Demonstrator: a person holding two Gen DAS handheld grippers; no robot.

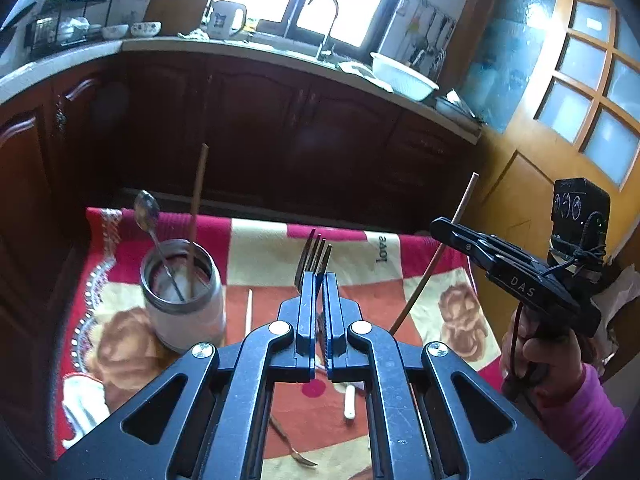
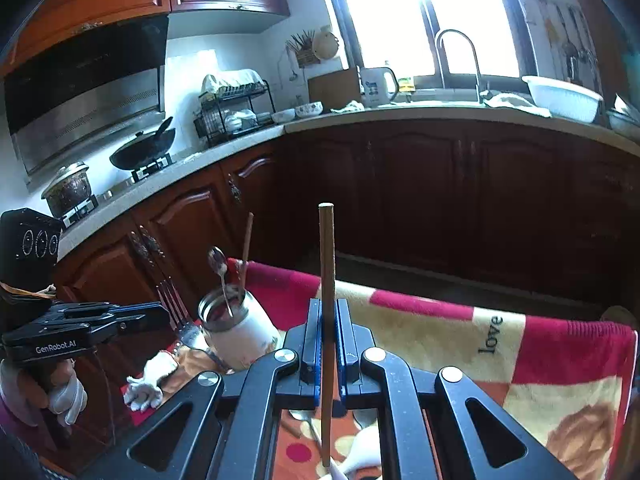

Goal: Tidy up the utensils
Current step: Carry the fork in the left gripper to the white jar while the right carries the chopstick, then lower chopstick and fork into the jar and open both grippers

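The left tongs [image 1: 319, 280] are pinched on a metal fork [image 1: 314, 258], its tines sticking up past the blue pads while the handle runs down between them. The right tongs [image 2: 329, 320] are pinched on a brown wooden chopstick [image 2: 327, 264], which stands nearly upright through the pads, its blunt end above and its lower end reaching down below the linkage. In the left wrist view the right tongs show from the side at the right edge, held by a hand [image 1: 536, 354] with a pink sleeve, the chopstick slanting through them. In the right wrist view the left tongs show at the left edge, held by a hand in a white glove [image 2: 66, 398], with the fork angled upward.

Both sets of tongs hang above a counter covered by a red, cream and orange blanket [image 1: 400, 264] printed with the word "love".

On the blanket, left of the fork, stands a round jar [image 1: 182, 300] with a metal rim and white body. It holds a metal spoon [image 1: 149, 216], bowl end up and leaning left, and a second brown chopstick [image 1: 197, 208] standing almost straight.

Loose on the blanket lie a pale chopstick [image 1: 248, 310] just right of the jar, a white-handled utensil [image 1: 350, 402] under the left tongs, and another fork [image 1: 294, 450] near the bottom edge.
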